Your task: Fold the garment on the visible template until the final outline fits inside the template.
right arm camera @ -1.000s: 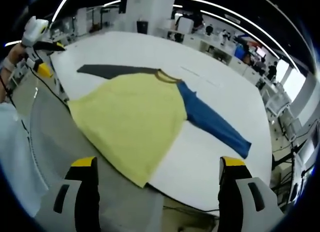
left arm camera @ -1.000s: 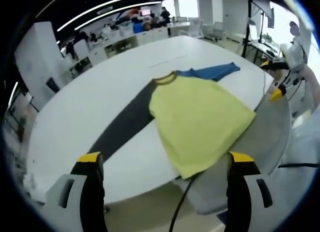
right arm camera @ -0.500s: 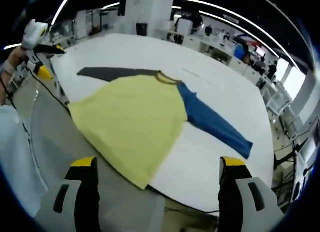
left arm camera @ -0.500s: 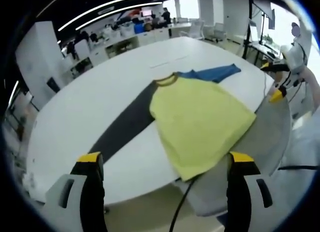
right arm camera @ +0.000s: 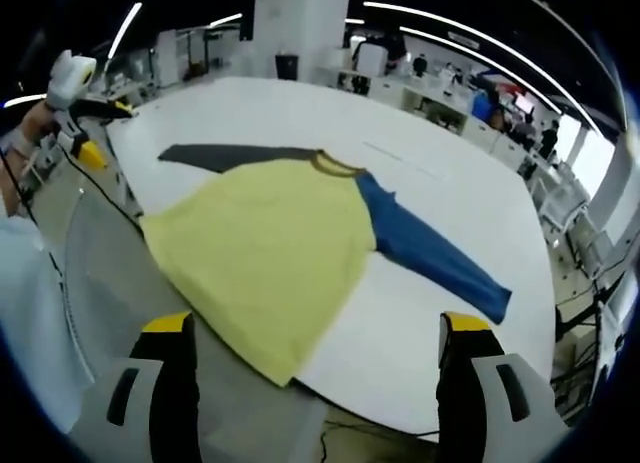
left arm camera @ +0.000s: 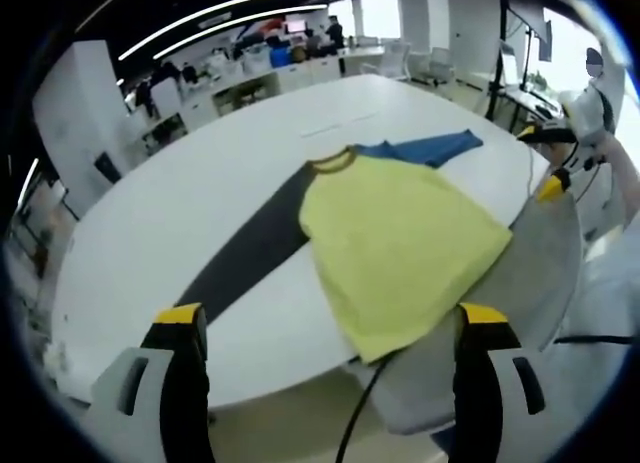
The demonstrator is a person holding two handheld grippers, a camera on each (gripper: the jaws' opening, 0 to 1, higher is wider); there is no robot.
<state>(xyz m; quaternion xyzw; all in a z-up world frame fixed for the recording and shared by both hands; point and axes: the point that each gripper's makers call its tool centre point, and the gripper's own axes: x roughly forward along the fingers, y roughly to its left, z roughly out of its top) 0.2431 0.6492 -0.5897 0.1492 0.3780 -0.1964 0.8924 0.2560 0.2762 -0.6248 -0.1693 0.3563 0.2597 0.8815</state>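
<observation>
Right gripper view: garment lies flat on white table, hem overhanging.

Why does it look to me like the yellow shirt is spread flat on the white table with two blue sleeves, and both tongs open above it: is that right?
Not quite: the yellow shirt has one blue sleeve and one dark grey sleeve, as the right gripper view shows. The rest holds: it lies spread on the white table, and the left tongs and right tongs are open.

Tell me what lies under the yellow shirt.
The yellow shirt lies spread on the white table, its lower hem hanging past the table edge over a grey surface. Any template lines beneath the cloth are covered and cannot be seen.
</observation>
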